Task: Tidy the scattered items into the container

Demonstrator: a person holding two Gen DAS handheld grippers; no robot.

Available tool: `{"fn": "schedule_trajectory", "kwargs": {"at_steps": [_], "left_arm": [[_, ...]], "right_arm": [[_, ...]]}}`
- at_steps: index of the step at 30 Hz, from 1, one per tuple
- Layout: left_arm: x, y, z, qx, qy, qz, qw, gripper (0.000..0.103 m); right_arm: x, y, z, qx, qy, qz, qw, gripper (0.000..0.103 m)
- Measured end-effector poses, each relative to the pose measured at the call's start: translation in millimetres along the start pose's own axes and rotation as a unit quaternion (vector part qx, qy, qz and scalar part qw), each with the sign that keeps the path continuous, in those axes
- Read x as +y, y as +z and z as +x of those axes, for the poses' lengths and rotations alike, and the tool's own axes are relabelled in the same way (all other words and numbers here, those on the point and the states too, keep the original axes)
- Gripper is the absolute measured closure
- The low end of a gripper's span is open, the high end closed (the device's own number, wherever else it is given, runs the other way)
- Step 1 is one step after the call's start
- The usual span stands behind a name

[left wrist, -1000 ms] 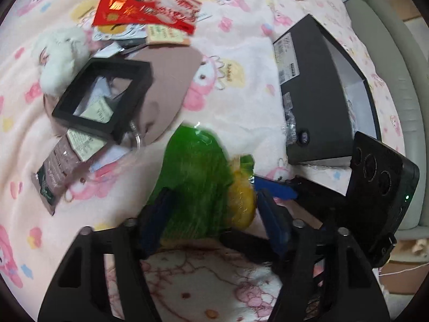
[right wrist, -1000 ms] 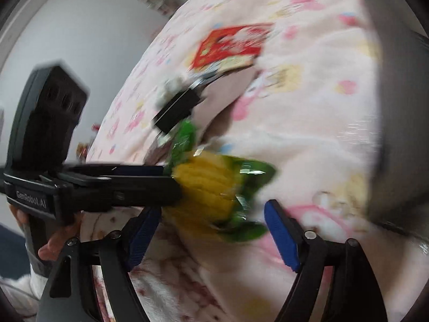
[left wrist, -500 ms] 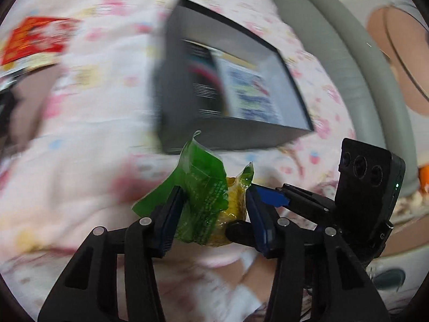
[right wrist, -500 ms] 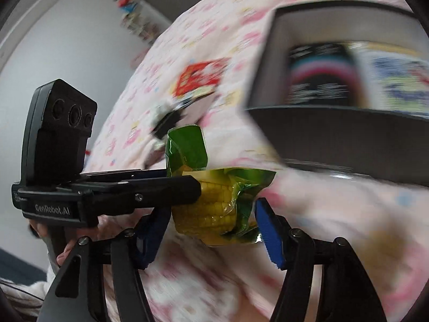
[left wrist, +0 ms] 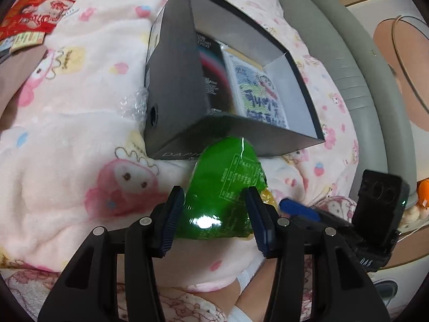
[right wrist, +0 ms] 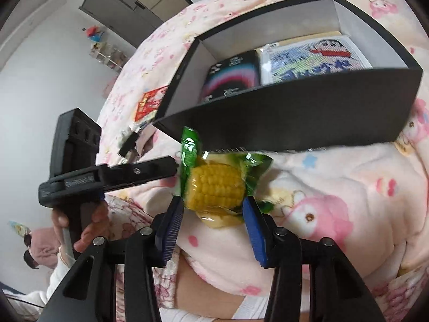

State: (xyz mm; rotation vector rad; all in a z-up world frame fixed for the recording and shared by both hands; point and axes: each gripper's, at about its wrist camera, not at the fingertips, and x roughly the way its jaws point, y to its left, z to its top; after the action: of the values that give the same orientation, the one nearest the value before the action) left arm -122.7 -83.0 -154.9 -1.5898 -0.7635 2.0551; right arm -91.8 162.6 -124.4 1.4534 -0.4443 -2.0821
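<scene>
A green packet of corn (left wrist: 222,187) is held between both grippers, just in front of the near wall of the open black box (left wrist: 171,61). My left gripper (left wrist: 215,212) is shut on the packet's green end. My right gripper (right wrist: 213,210) is shut on the yellow corn cob end (right wrist: 214,187). The box (right wrist: 295,118) holds a dark booklet (right wrist: 230,75) and a cartoon pouch (right wrist: 313,59). The packet hangs a little above the pink blanket.
A red packet (left wrist: 34,13) and a brown pouch (left wrist: 16,72) lie at the far left on the pink cartoon blanket (left wrist: 67,139). Bubble wrap (left wrist: 134,104) sits by the box's left corner. A grey sofa edge (left wrist: 348,61) runs behind the box.
Both grippers carried the corn packet from the scattered items over to the box's near wall. The box has come closer and now fills the middle of both views.
</scene>
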Motion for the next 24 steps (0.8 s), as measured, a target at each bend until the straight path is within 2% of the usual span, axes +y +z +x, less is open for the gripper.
{"fn": "schedule_trajectory", "kwargs": {"at_steps": [4,6,8,9,11,13,15,17,18,19,20,22,24], "left_arm": [[2,1,0,-0.001,-0.021,-0.005,0.9998,0.055],[2,0,0,0.001,-0.034,-0.006,0.9994,0.055],[2,1,4,0.010,-0.028,-0.007,0.9995,0.054],[2,1,8,0.015,-0.021,-0.007,0.9996,0.054],[3,2,8,0.015,-0.012,-0.009,0.9998,0.053],[6,2,8,0.008,0.017,-0.018,0.9997,0.053],[11,1,7,0.000,0.024,-0.033,0.9992,0.053],[12,0,4,-0.002,-0.001,-0.038,0.9993,0.053],[12,0,3,0.003,-0.026,-0.040,0.9988,0.050],[12,-1,4,0.009,-0.046,-0.042,0.9980,0.049],[11,-3,5,0.016,-0.056,-0.043,0.9974,0.043],[10,-5,11,0.027,-0.047,-0.045,0.9975,0.040],[9,-5,17,0.036,-0.021,-0.046,0.9981,0.038]], "right_arm": [[-11,9,-14,-0.030,-0.009,0.024,0.999,0.060],[-17,11,-20,-0.045,0.020,0.036,0.998,0.060],[-27,10,-19,-0.050,0.065,0.048,0.995,0.054],[-32,9,-14,-0.044,0.067,0.054,0.995,0.053],[-41,7,0,-0.015,0.036,0.075,0.996,0.053],[-46,6,15,0.019,0.000,0.083,0.996,0.050],[-51,8,19,0.028,0.001,0.094,0.995,0.049],[-53,10,18,0.032,0.021,0.098,0.994,0.049],[-54,10,16,0.032,0.042,0.102,0.993,0.049],[-55,9,14,0.031,0.067,0.102,0.992,0.043],[-56,8,10,0.022,0.086,0.104,0.991,0.043],[-60,9,5,0.012,0.105,0.110,0.988,0.043],[-62,6,10,0.018,0.099,0.119,0.988,0.042]]}}
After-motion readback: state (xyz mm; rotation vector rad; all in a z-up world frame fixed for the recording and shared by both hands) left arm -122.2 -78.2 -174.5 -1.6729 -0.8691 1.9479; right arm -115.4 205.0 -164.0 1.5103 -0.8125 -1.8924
